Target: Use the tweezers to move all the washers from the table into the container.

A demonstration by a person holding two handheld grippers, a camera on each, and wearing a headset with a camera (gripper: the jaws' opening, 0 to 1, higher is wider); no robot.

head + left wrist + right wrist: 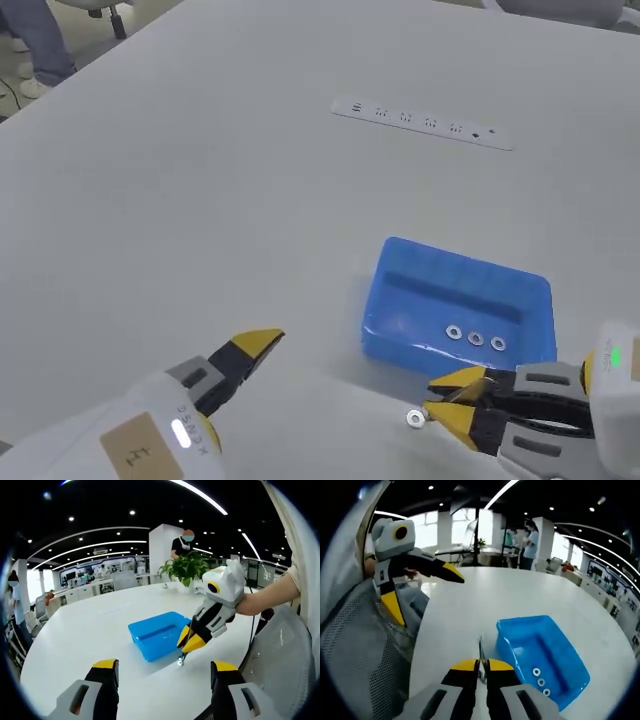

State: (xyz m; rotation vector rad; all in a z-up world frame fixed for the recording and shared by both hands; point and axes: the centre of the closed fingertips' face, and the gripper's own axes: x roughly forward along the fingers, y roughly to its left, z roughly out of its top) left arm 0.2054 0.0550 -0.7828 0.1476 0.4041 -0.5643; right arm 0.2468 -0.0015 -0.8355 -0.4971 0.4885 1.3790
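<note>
Washers (475,340), three of them, lie in the blue container (400,290); a fourth (415,418) sits on the table (200,200) by the right gripper (440,397). Left gripper view: the left gripper (164,667) gapes wide, empty. Right gripper view: jaws clamped on the tweezers (480,652).

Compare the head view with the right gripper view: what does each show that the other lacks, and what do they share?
The head view adds a socket strip set in the table farther off, and a loose washer just outside the container, at the tip of the right claw's tool. The right gripper view adds people standing in the office behind and a mesh chair. Both show the blue container holding three washers, the white table, the open left claw, and the right claw shut on the tweezers.
</note>
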